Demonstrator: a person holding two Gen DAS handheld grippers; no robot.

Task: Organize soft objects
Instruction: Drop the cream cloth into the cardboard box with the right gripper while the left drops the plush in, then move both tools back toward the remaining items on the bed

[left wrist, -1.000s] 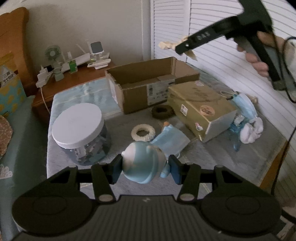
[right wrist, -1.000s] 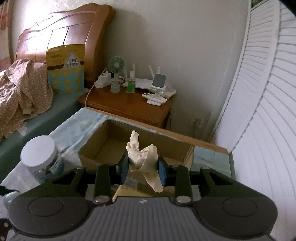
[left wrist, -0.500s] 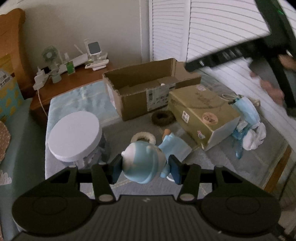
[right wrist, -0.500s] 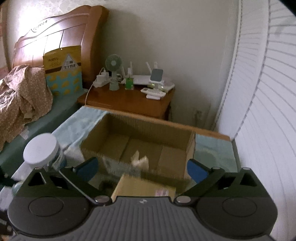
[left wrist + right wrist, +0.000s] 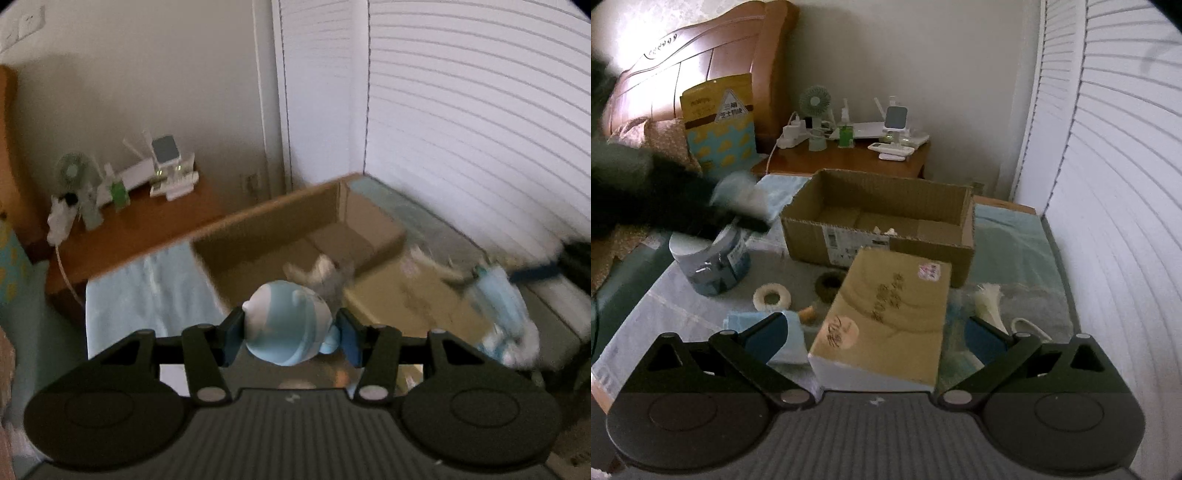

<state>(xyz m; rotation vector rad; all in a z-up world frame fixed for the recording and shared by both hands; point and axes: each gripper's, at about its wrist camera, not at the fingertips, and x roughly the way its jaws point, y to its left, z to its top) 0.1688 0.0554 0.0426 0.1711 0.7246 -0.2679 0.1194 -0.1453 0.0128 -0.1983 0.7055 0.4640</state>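
Note:
My left gripper [image 5: 291,338] is shut on a round blue and white plush toy [image 5: 288,321], held in the air just before the open cardboard box [image 5: 280,229]. In the right wrist view the same toy [image 5: 738,195] shows blurred, left of the box [image 5: 879,206]. A cream cloth [image 5: 317,269] lies inside the box, its tips [image 5: 884,230] peeking over the near wall. My right gripper [image 5: 877,334] is open and holds nothing, hanging above the closed tan box [image 5: 890,314].
On the table lie a white-lidded jar [image 5: 709,262], a cream ring [image 5: 772,297], a dark ring [image 5: 829,282], blue face masks [image 5: 790,332], a pale fringed piece [image 5: 988,299] and more masks [image 5: 498,302]. A cluttered nightstand [image 5: 849,158] stands behind, shutters to the right.
My right gripper opened and let the cream cloth fall into the cardboard box, then drew back and lower. My left gripper rose and carried the plush toy toward the box.

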